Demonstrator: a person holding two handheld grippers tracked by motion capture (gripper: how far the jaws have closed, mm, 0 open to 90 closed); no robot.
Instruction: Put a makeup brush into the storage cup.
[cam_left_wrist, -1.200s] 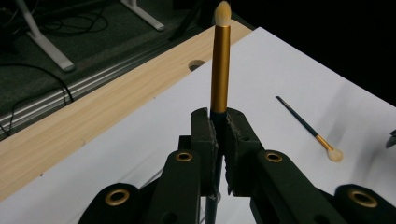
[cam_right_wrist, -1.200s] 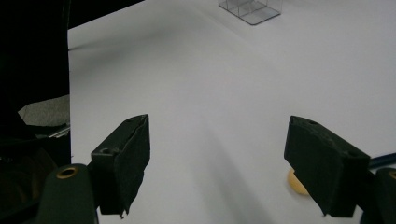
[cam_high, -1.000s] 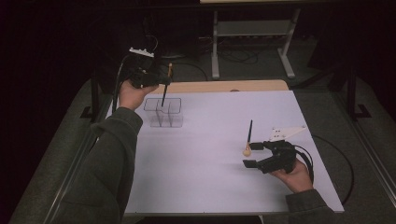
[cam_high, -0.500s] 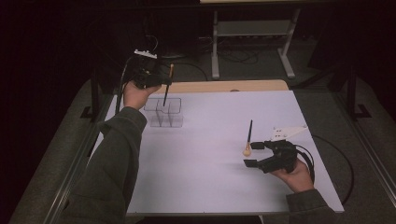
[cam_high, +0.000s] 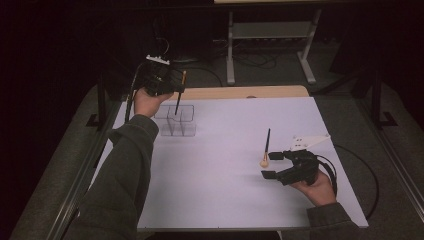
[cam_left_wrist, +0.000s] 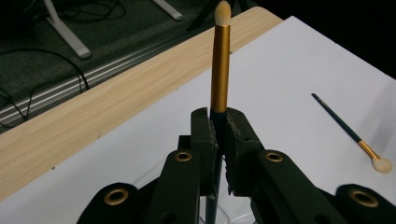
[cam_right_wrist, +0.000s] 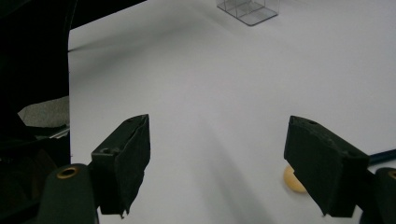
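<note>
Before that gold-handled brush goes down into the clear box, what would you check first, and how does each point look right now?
1. Left gripper clamped on the makeup brush with gold ferrule and pale bristle tip: ok, jaws shut on its dark handle.
2. Brush upright, bristles up: ok.
3. Handle end over the clear plastic compartment organiser: ok from the high view; which compartment, cannot tell.
4. Organiser standing upright on the white table sheet: ok.
5. Right gripper ready: ok, jaws open, nothing between them.
6. Second thin dark-handled brush with round pale head lying flat beside the right gripper: ok.
</note>
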